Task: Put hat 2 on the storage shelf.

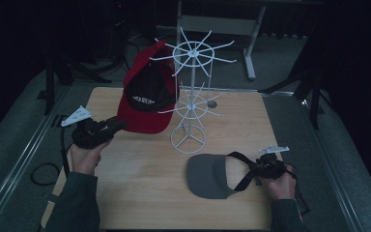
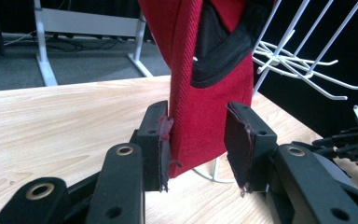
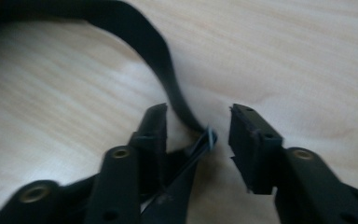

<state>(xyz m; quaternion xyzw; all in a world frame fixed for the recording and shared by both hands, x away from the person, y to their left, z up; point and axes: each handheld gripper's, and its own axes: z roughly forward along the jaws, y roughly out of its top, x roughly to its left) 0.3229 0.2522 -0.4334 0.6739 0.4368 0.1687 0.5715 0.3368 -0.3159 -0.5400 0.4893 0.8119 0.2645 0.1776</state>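
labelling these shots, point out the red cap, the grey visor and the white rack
red cap point(image 1: 142, 118), high view, on its brim
grey visor point(image 1: 204, 176), high view, on its peak
white rack point(image 1: 188, 140), high view, on its round base

Red cap point(image 1: 142, 104) with black front panel and white lettering, far left. Grey visor point(image 1: 206, 176) with black strap point(image 1: 244, 169), near right. White wire rack point(image 1: 191, 96) in the middle. Light wood-grain desk point(image 1: 140, 183). Both claws black.

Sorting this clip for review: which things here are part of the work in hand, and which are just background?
In the job:
red cap, hanging on the white wire rack
grey visor, its black strap between the right gripper's jaws
left gripper, at the cap's brim

Background:
metal frame beyond the table
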